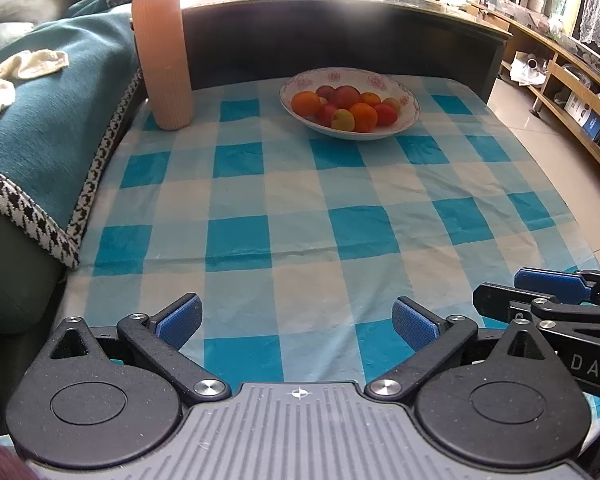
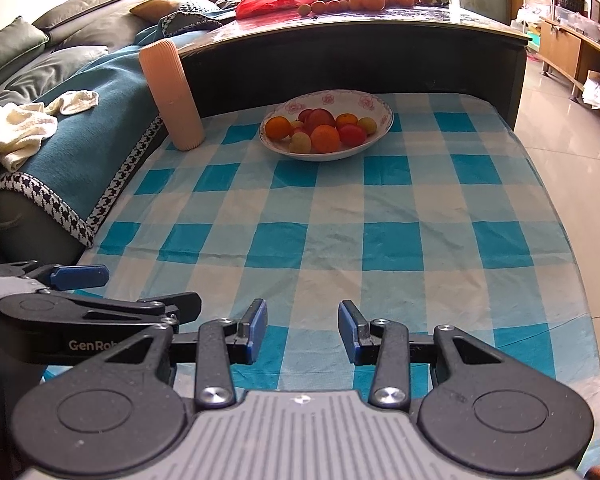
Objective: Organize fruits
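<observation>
Across the table lay a blue-and-white checked cloth [image 1: 300, 208], slightly creased, beside a teal-draped sofa [image 1: 60, 120] on the left. At the far end, a floral china bowl [image 1: 350, 130] held round oranges and red fruits [image 1: 340, 108], near a ribbed peach cylinder [image 1: 162, 60]. Left gripper [image 1: 298, 320] gaped wide; right gripper [image 2: 302, 330] stood partly open; both were empty.
</observation>
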A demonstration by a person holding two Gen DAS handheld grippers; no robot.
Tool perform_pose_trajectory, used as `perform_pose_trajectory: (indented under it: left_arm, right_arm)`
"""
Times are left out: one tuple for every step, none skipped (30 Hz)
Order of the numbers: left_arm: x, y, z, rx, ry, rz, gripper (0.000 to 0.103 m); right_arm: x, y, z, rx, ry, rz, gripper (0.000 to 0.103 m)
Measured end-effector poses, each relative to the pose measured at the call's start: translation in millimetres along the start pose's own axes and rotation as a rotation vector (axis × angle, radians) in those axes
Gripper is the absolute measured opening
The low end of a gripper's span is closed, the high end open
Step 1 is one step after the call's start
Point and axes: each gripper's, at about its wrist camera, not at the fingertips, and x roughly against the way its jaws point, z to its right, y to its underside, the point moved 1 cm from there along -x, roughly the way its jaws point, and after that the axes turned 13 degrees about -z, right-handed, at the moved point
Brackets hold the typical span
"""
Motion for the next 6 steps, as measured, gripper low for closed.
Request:
perform_pose_trajectory:
  left_arm:
    - [0.1,0.1,0.2,-0.001,-0.003,0.002,0.102]
    - [0.1,0.1,0.4,-0.003,-0.005,0.004,0.102]
    - [0.1,0.0,0.6,-0.005,-0.007,0.006,0.102]
    - [0.2,0.0,0.6,-0.006,-0.009,0.007,0.102]
    - [0.3,0.0,0.6,-0.006,-0.010,0.008,0.102]
    - [-0.1,-0.1,0.4,-0.005,-0.011,0.007,0.102]
  right_arm:
    - [-0.5,0.1,0.1,0.000,0.000,-0.001,0.054]
    - [-1.0,0.2,0.1,0.000,0.001,-0.001,0.054]
    - [-1.0,0.1,0.2,0.000,0.001,-0.001,0.054]
    - [-1.1,0.1,0.2,-0.001,0.001,-0.001,0.054]
    - [-1.3,0.1,0.2,-0.001,0.001,-0.001,0.054]
    - [-0.9,-0.1,0.2,0.000,0.001,-0.001,0.054]
